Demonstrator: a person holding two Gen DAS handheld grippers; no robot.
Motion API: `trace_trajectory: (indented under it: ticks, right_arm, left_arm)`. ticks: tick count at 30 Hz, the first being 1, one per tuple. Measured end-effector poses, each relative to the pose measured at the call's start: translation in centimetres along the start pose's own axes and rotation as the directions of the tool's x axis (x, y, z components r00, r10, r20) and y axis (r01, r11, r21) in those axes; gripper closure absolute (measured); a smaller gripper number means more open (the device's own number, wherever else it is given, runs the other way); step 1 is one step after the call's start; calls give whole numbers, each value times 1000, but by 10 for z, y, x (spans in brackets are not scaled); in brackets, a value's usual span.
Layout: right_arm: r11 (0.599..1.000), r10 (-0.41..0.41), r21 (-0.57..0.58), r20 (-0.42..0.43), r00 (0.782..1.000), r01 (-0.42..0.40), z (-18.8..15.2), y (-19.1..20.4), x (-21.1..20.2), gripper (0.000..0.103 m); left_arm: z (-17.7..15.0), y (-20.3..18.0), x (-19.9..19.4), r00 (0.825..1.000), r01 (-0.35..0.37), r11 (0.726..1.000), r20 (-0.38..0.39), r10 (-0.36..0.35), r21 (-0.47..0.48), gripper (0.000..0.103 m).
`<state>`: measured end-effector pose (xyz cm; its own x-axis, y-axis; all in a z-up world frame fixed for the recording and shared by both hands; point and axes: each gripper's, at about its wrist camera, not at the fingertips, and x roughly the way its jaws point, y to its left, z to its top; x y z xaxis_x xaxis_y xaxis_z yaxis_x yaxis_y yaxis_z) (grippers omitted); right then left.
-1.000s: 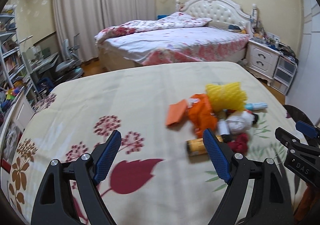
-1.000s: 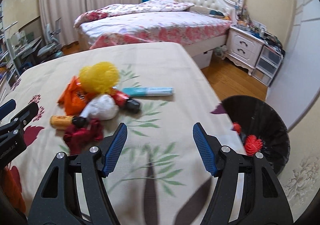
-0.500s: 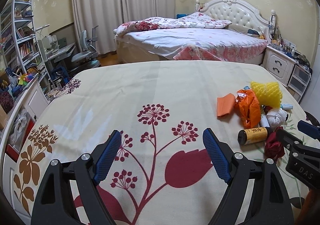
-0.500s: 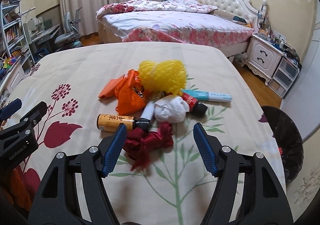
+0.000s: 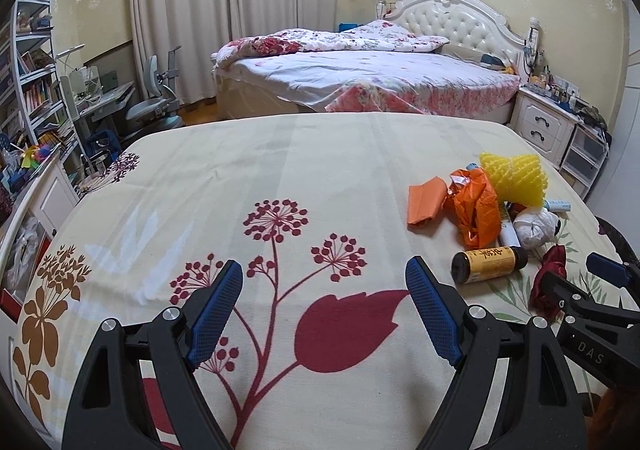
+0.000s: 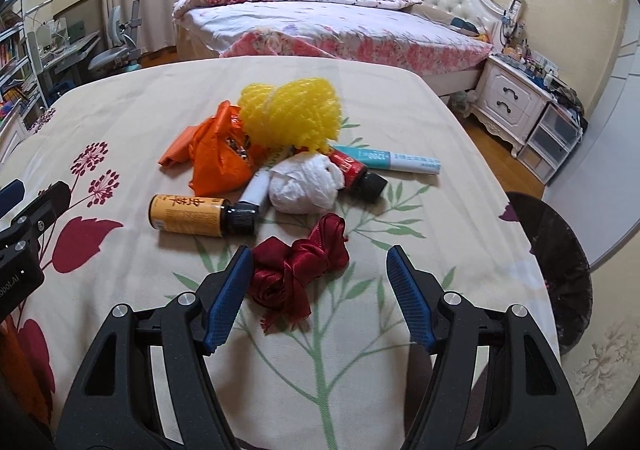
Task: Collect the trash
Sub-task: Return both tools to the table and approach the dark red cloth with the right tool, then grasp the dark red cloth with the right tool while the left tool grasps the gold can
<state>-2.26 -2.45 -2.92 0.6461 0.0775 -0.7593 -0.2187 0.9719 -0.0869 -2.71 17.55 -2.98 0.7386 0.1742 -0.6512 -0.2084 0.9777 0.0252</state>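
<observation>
A heap of trash lies on the flowered tablecloth (image 6: pixel 120 118): a dark red ribbon (image 6: pixel 298 270), a yellow-labelled bottle (image 6: pixel 192 215), a crumpled white bag (image 6: pixel 306 188), an orange bag (image 6: pixel 218 154), yellow foam netting (image 6: pixel 292 114), a teal and white tube (image 6: pixel 394 160) and a red tube (image 6: pixel 354 170). My right gripper (image 6: pixel 320 290) is open, its fingers either side of the ribbon's near end. My left gripper (image 5: pixel 324 302) is open and empty over bare cloth, left of the heap; the bottle (image 5: pixel 486 264) and orange bag (image 5: pixel 476 206) show to its right.
A black bin (image 6: pixel 560 270) stands on the floor just past the table's right edge. Behind the table are a bed (image 6: pixel 340 26), a white nightstand (image 6: pixel 508 102), and a desk, chair and shelves (image 5: pixel 36 90) at the left.
The right gripper swung left from the bin side and closed in on the trash heap, the red ribbon now between its fingers. The left gripper swung left, away from the heap.
</observation>
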Motion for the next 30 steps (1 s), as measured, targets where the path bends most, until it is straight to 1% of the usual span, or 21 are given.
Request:
trace_trajectory:
  ticks: [6,10,16,22,25,26,28,30]
  right_arm:
    - [1000,28,5,-2,1000,-28,1,3,1,36]
    - [998,51,40,5,999,-51,6,4,2,36]
    - [998,39,54,-44,998,-36,1,1,14,35]
    - [998,-10,61,-48,999,13,-7,-15,9,35]
    - [997,-18,75,-49,999,22,-10,-24,8,35]
    - [997,-14,77,-47,999,18,-10,-26,8,37]
    - [997,2,78,-43,999,1,-9,-27,9,43]
    - [997,24,71,-42,999,-21,-8,-26,9,55]
  left_arm:
    - [1,-1,0,1000,-6,1000,-5,6,-4,22]
    - [3,4,0,1000,-17,1000,2,17,-14,22]
    - [2,4,3,1000,-12,1000,-8,12,-20,22]
    - [1,-6,3,1000,13,1000,-14,-13,-4,22]
    - [0,-11,2,1000,22,1000,-15,-22,4,22]
    - [0,-13,2,1000,24,1000,-16,-24,6,22]
    - [0,-17,2,999,31,999,-19,-31,10,22]
    - [0,-22,2,999,37,999,-22,-37,15,22]
